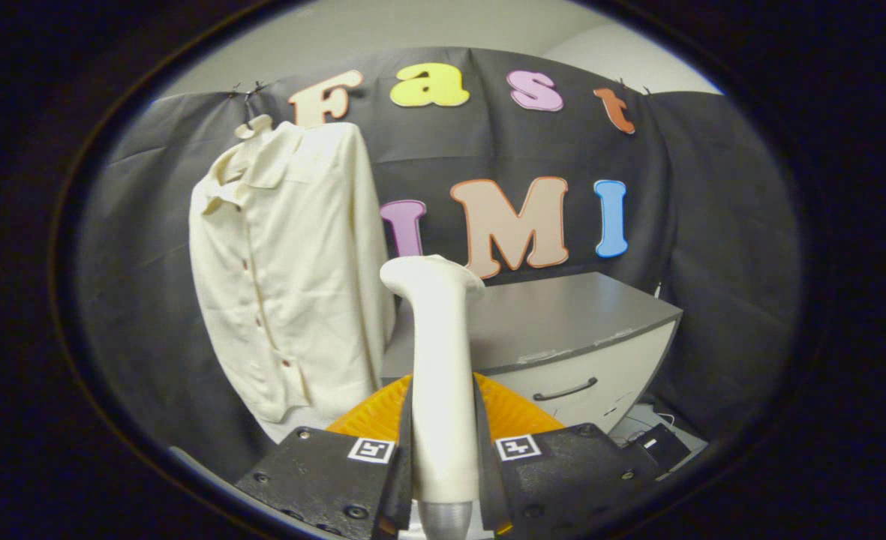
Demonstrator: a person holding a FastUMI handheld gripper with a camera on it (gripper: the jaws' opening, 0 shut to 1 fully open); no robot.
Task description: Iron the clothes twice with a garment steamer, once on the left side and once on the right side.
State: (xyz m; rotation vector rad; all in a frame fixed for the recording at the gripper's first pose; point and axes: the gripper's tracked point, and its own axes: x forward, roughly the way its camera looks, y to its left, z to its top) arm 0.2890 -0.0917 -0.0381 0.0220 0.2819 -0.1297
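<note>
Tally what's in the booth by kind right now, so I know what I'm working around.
Garment steamers: 1, the cream steamer, its handle clamped between the fingers of the gripper, which is shut on it.
Shirts: 1, the cream shirt hanging on the wall, ahead of the steamer's head and to one side, not touching it.
Cabinets: 1, the grey-topped cabinet with a drawer handle.
Total: 3

A staged recording booth, not a lived-in home: black cloth wall is pinned up as a backdrop with plain white room wall above it. Against that cloth hangs a cream shirt; just beside the shirt stands a grey-topped drawer cabinet, with cables and a small black box on the floor by its foot.
</note>
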